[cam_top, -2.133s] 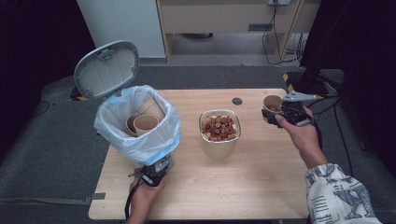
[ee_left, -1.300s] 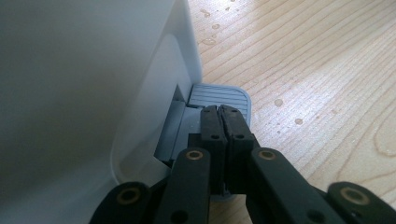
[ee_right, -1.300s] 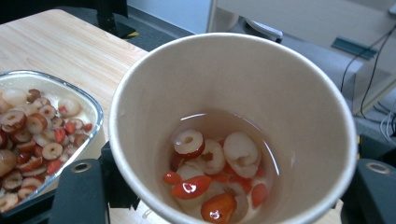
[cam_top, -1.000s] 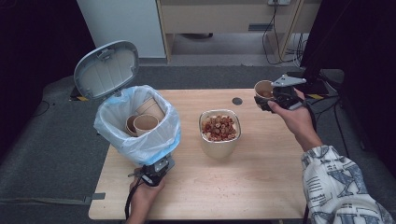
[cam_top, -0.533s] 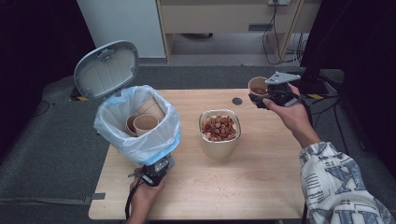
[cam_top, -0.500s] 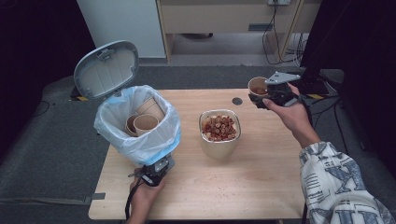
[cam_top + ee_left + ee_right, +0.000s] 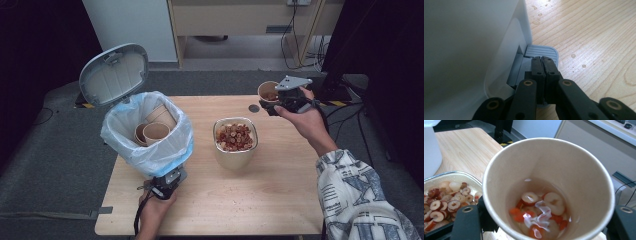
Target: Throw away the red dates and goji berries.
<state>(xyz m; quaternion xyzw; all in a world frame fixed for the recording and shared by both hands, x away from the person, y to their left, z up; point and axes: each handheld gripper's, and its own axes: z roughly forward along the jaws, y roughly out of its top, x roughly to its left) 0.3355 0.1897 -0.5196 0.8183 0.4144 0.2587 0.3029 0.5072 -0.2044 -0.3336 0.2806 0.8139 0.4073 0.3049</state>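
My right gripper (image 7: pixel 274 101) is shut on a paper cup (image 7: pixel 268 91), held in the air over the table's far right corner. The cup (image 7: pixel 549 187) is upright and holds liquid with pale fruit slices and red bits. A pedal bin (image 7: pixel 147 147) lined with a plastic bag stands at the table's left, its lid (image 7: pixel 114 74) raised. Two or three used paper cups (image 7: pixel 154 132) lie inside it. My left gripper (image 7: pixel 542 60) is shut with nothing between its jaws, and its tips rest on the bin's grey pedal (image 7: pixel 541 51) at the near side.
A pale container (image 7: pixel 235 157) full of dried fruit slices stands mid-table, between the bin and the cup. A small dark round thing (image 7: pixel 254 107) lies on the wooden table (image 7: pixel 280 200) near the far edge. A person's patterned sleeve (image 7: pixel 360 200) comes in at the bottom right.
My right hand has carried the cup to the left and slightly higher, toward the table's far edge. The left gripper, the bin and its lid have kept still.
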